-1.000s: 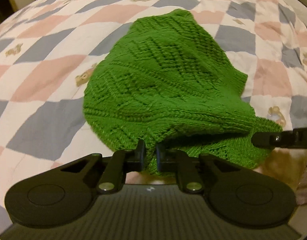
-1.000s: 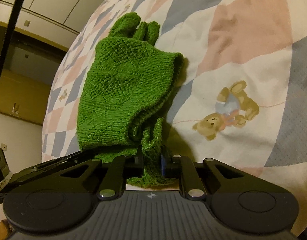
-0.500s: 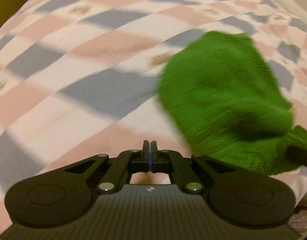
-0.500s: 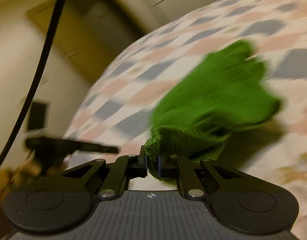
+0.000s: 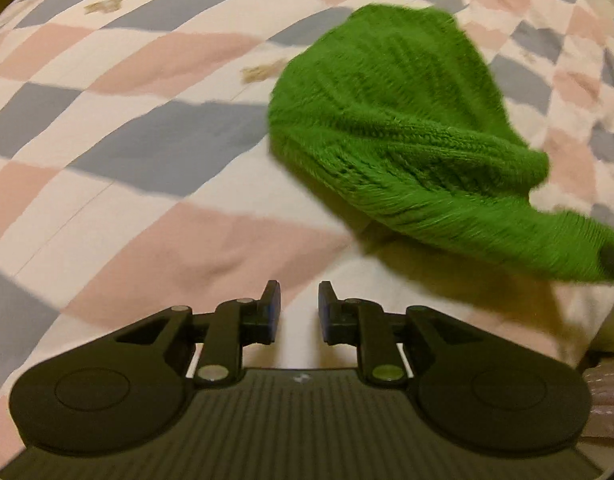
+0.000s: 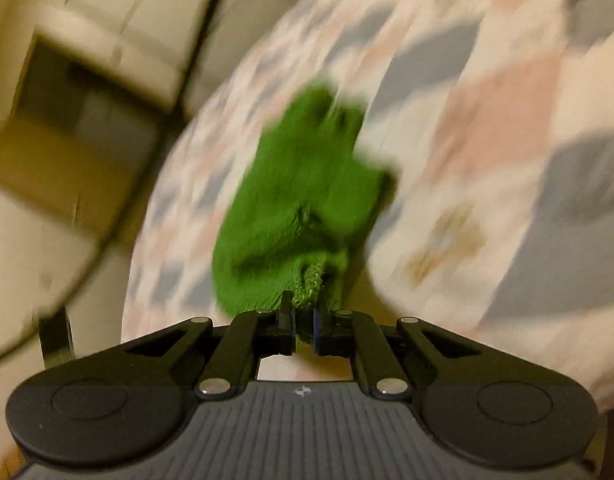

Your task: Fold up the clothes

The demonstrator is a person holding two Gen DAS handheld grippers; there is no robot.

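A green knitted garment (image 5: 407, 128) lies bunched on the checked quilt (image 5: 147, 152), up and to the right of my left gripper (image 5: 299, 300). That gripper is open with only quilt between its fingers, well apart from the knit. In the right wrist view the same green garment (image 6: 303, 200) is blurred and stretches away from my right gripper (image 6: 304, 307), which is shut on a ribbed edge of it. The garment's near right end is lifted off the quilt in the left wrist view.
The pink, grey and white quilt (image 6: 487, 140) covers the bed and fills most of both views. Pale cupboards or walls (image 6: 87, 60) show blurred at the left of the right wrist view. The bed's edge runs at the lower right of the left wrist view.
My left gripper let go of the green garment, swung left, shut briefly and now stands open. My right gripper keeps its hold and has swung, dragging the garment.
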